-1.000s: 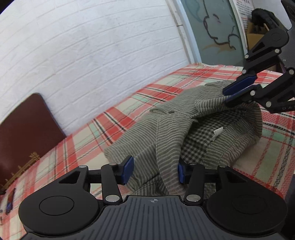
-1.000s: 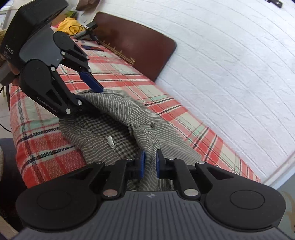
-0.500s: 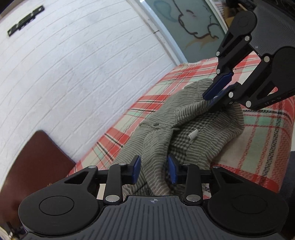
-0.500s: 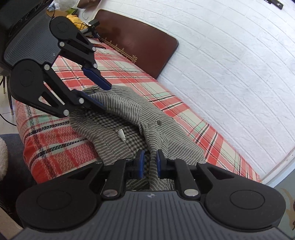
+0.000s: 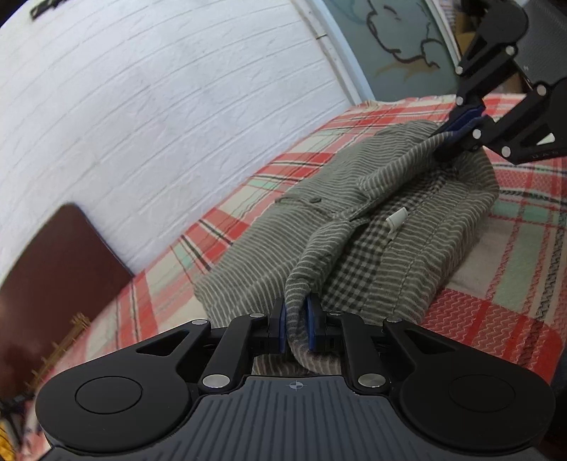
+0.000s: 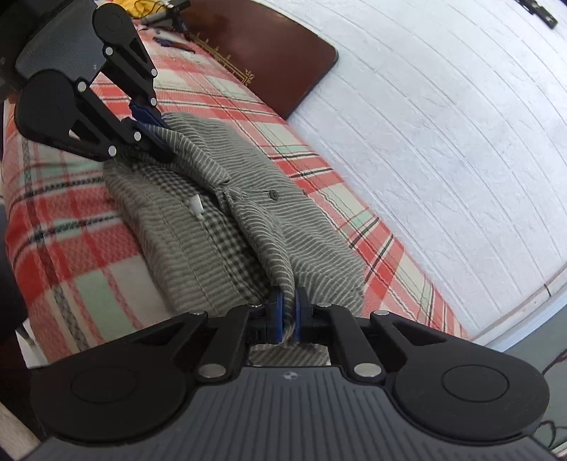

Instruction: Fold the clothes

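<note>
A grey striped garment (image 5: 319, 227) with a checked lining and a white label lies bunched on the plaid bedspread (image 5: 514, 248). My left gripper (image 5: 296, 324) is shut on a fold of its striped edge at the near end. At the far end the right gripper (image 5: 457, 131) pinches the same edge, lifting it slightly. In the right wrist view, the garment (image 6: 283, 220) runs from my right gripper (image 6: 287, 315), shut on the cloth, up to the left gripper (image 6: 149, 124) clamped on the other end.
A white brick wall (image 5: 177, 106) runs along the far side of the bed. A dark brown headboard (image 6: 269, 53) stands at one end, a painted glass door (image 5: 400, 39) at the other. Small clutter (image 6: 166, 10) lies near the headboard.
My left gripper went from open around the striped edge to shut on it. The right gripper stayed clamped, and the edge between the two is now pulled tauter.
</note>
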A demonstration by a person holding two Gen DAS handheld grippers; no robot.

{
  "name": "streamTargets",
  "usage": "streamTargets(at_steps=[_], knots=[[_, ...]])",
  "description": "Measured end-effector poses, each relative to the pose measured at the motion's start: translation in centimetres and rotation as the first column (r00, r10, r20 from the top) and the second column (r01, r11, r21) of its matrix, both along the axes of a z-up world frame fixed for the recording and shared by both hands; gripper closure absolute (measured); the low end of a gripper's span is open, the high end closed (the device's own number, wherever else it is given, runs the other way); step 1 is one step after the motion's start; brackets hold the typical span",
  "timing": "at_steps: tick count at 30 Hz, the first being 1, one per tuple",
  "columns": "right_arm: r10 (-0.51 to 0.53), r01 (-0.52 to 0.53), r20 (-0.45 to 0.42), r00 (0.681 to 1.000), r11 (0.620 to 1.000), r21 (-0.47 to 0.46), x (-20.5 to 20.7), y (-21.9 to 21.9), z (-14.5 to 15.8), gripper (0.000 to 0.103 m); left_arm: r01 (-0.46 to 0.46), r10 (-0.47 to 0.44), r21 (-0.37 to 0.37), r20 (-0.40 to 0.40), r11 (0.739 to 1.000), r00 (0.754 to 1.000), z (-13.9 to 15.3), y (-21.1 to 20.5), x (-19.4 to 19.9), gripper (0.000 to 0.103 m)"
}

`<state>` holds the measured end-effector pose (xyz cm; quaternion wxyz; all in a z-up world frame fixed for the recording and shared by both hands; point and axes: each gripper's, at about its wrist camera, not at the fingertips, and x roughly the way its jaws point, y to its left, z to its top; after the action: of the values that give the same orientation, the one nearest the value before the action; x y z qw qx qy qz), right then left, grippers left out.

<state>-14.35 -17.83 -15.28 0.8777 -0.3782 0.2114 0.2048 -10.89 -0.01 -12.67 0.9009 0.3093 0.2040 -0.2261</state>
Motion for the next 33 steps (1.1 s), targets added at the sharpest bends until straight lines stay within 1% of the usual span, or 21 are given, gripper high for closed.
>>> streamTargets(at_steps=[3,4,5,6,7,8,10,11,12,15,18,19,22,23,24,25,26,28,30,32,33], knots=[[-0.002,0.002,0.003,1.0,1.0,0.005,0.0,-0.1,-0.2,0.096,-0.002,0.002,-0.015,-0.007,1.0,1.0,0.3,0.3,-0.2,0.091],[-0.005,0.005,0.005,1.0,1.0,0.02,-0.1,-0.1,-0.2,0.096,-0.004,0.004,-0.021,-0.01,1.0,1.0,0.5,0.4,-0.3,0.087],[-0.012,0.012,0.002,1.0,0.999,0.046,-0.2,-0.2,0.0,0.094,-0.006,0.006,-0.028,-0.01,1.0,1.0,0.8,0.5,-0.5,0.082],[-0.02,0.021,-0.004,1.0,0.997,0.073,-0.4,-0.3,0.1,0.088,-0.009,0.008,-0.032,-0.01,0.999,1.0,1.1,0.6,-0.7,0.075],[-0.028,0.03,-0.013,1.0,0.995,0.095,-0.6,-0.4,0.3,0.085,-0.014,0.014,-0.035,-0.009,0.999,1.0,1.4,0.8,-1.0,0.06],[-0.037,0.039,-0.02,0.999,0.993,0.111,-0.8,-0.4,0.5,0.081,-0.022,0.021,-0.038,-0.008,0.999,1.0,1.6,0.9,-1.4,0.052],[-0.069,0.07,-0.012,0.998,0.988,0.135,-1.5,-0.5,0.7,0.073,-0.039,0.038,-0.05,-0.009,0.998,0.999,2.0,1.1,-2.1,0.052],[-0.094,0.094,-0.006,0.996,0.984,0.149,-1.8,-0.5,0.8,0.064,-0.051,0.05,-0.063,-0.017,0.997,0.999,2.1,1.0,-2.4,0.052],[-0.119,0.118,-0.006,0.993,0.979,0.167,-2.2,-0.5,0.9,0.059,-0.064,0.062,-0.076,-0.025,0.995,0.998,2.1,1.0,-2.7,0.052],[-0.196,0.205,-0.059,0.979,0.947,0.248,-2.8,-0.8,0.9,0.058,-0.102,0.097,-0.114,-0.051,0.988,0.994,2.3,0.9,-3.6,0.052],[-0.248,0.277,-0.129,0.96,0.911,0.305,-2.9,-0.9,0.3,0.06,-0.136,0.126,-0.15,-0.076,0.979,0.989,2.1,0.7,-4.0,0.052],[-0.265,0.299,-0.146,0.953,0.901,0.316,-2.8,-0.9,0.0,0.06,-0.145,0.133,-0.16,-0.084,0.976,0.988,1.9,0.6,-3.9,0.055],[-0.29,0.336,-0.177,0.94,0.874,0.351,-2.6,-1.0,-0.2,0.06,-0.165,0.15,-0.191,-0.095,0.968,0.984,1.7,0.3,-3.5,0.055],[-0.296,0.346,-0.186,0.937,0.867,0.36,-2.5,-1.0,-0.3,0.06,-0.172,0.155,-0.202,-0.098,0.964,0.983,1.6,0.3,-3.3,0.057],[-0.293,0.351,-0.206,0.934,0.862,0.364,-2.3,-1.1,-0.3,0.077,-0.182,0.163,-0.208,-0.104,0.961,0.981,1.5,0.3,-3.1,0.074],[-0.28,0.35,-0.232,0.931,0.864,0.361,-2.0,-1.2,-0.4,0.091,-0.194,0.176,-0.204,-0.103,0.96,0.979,1.4,0.3,-2.8,0.094],[-0.272,0.339,-0.227,0.935,0.876,0.344,-2.0,-1.3,-0.3,0.095,-0.212,0.197,-0.19,-0.094,0.959,0.976,1.3,0.4,-2.6,0.097],[-0.263,0.307,-0.179,0.948,0.904,0.298,-2.4,-1.4,0.1,0.096,-0.231,0.216,-0.189,-0.096,0.954,0.972,1.4,1.0,-2.4,0.097],[-0.244,0.284,-0.165,0.956,0.914,0.291,-2.7,-1.7,0.8,0.096,-0.232,0.212,-0.205,-0.115,0.951,0.97,1.5,1.4,-2.2,0.097],[-0.237,0.268,-0.141,0.961,0.926,0.266,-2.8,-1.6,1.1,0.097,-0.222,0.206,-0.185,-0.102,0.957,0.973,1.4,1.2,-2.3,0.097],[-0.237,0.268,-0.144,0.961,0.929,0.257,-2.7,-1.6,0.9,0.097,-0.219,0.204,-0.181,-0.102,0.959,0.974,1.3,1.0,-2.4,0.097]])
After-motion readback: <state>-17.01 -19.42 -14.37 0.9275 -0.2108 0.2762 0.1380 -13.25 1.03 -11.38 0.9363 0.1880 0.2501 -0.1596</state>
